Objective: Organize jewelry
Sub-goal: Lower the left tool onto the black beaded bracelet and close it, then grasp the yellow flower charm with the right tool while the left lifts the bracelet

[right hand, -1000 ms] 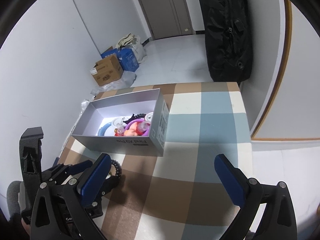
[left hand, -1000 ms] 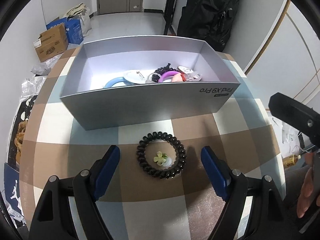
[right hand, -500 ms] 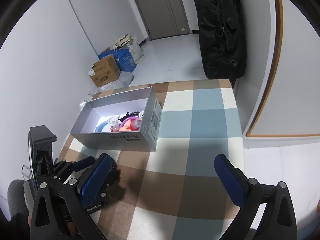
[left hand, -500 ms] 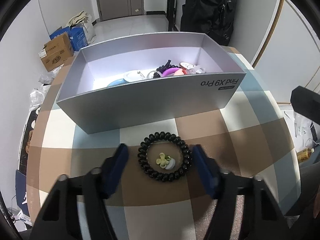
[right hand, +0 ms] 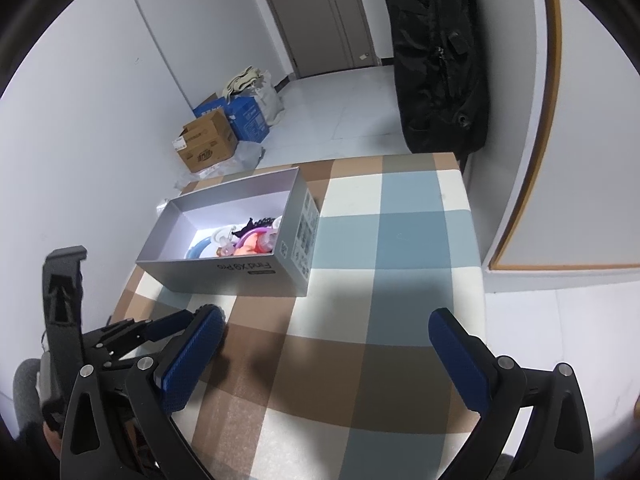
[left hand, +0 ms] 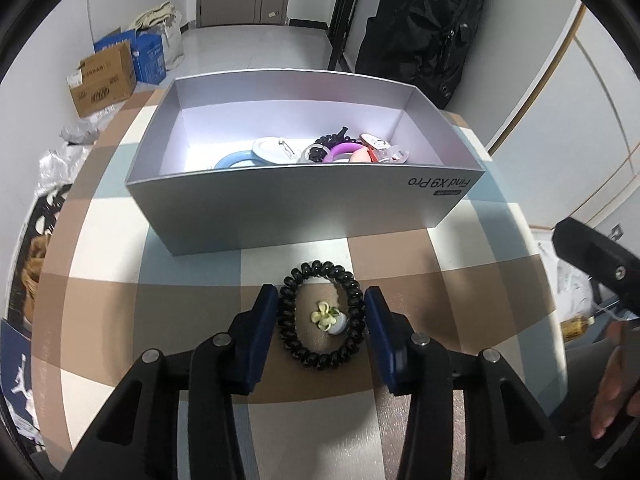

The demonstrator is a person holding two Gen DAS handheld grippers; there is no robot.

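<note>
**Left jaws pressed on coiled hair tie**

The left gripper [left hand: 321,316] had its jaws drawn in against the black coiled hair tie [left hand: 321,316], one blue pad touching each side. The ring lay flat on the checked tabletop [left hand: 460,280], squeezed into an oval whose long axis ran from 6 to 12 o'clock in the left wrist view, toward the box. A small yellow flower charm [left hand: 329,317] sat inside the ring.

The silver box [left hand: 304,208] stood just beyond the hair tie at 12 o'clock, open-topped, with a blue bangle [left hand: 234,160], a purple ring [left hand: 343,149] and other pieces lying at its near-right part.

The right gripper [right hand: 324,356] hovered over the tabletop with its jaws spread wide and nothing between them; the box lay at about 11 o'clock in its view.
</note>
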